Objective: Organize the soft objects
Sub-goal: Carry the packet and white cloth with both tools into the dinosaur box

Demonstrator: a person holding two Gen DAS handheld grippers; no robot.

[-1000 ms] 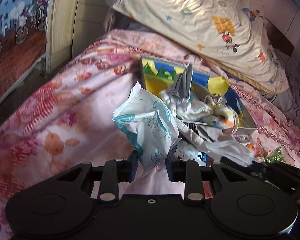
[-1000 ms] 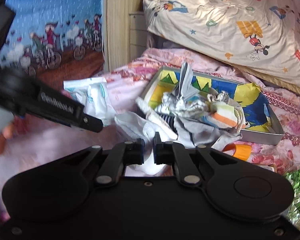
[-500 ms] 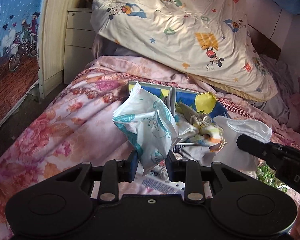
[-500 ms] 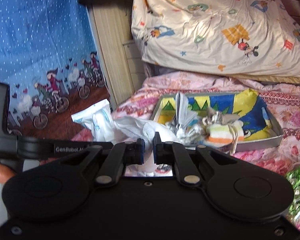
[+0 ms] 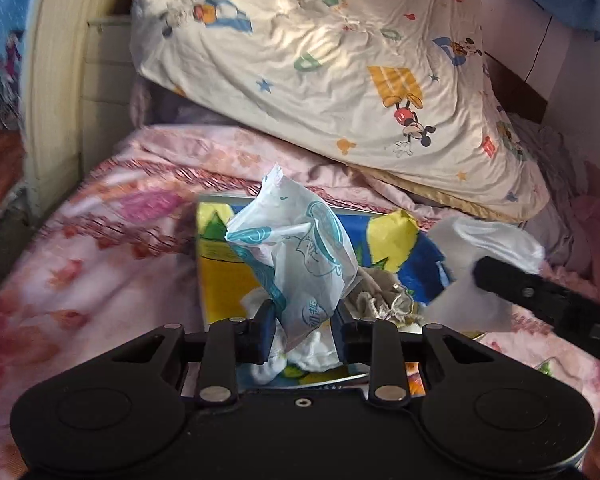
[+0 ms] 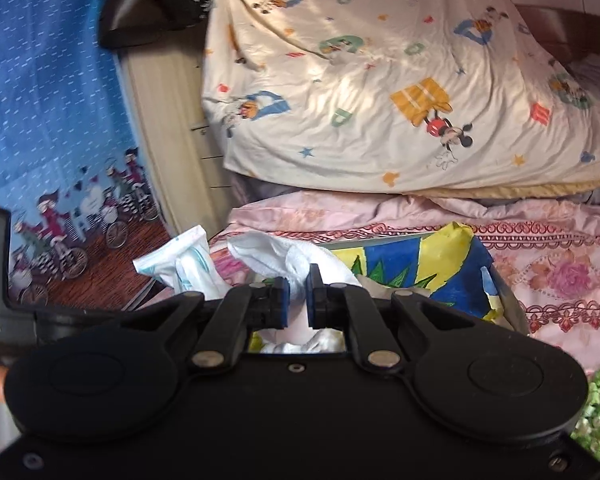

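My left gripper (image 5: 304,330) is shut on a white and teal soft packet (image 5: 300,256) and holds it upright above the near edge of a colourful blue and yellow tray (image 5: 220,264). The tray holds a pile of soft cloths and socks (image 5: 380,300). My right gripper (image 6: 296,300) is shut on a white cloth (image 6: 288,254) and holds it over the tray's left end (image 6: 400,264). The cloth also shows at the right of the left wrist view (image 5: 484,248). The packet shows at the left in the right wrist view (image 6: 184,260).
The tray lies on a pink floral bedspread (image 5: 100,248). A large cream cartoon-print pillow (image 5: 340,60) leans behind it. A cream bedside cabinet (image 5: 104,60) and a blue curtain (image 6: 40,100) stand at the left. Green shreds (image 6: 596,420) lie at the right.
Both grippers have moved forward and up over the tray with their loads. The white cloth has been lifted off the pile, and the tray now lies right under both grippers.
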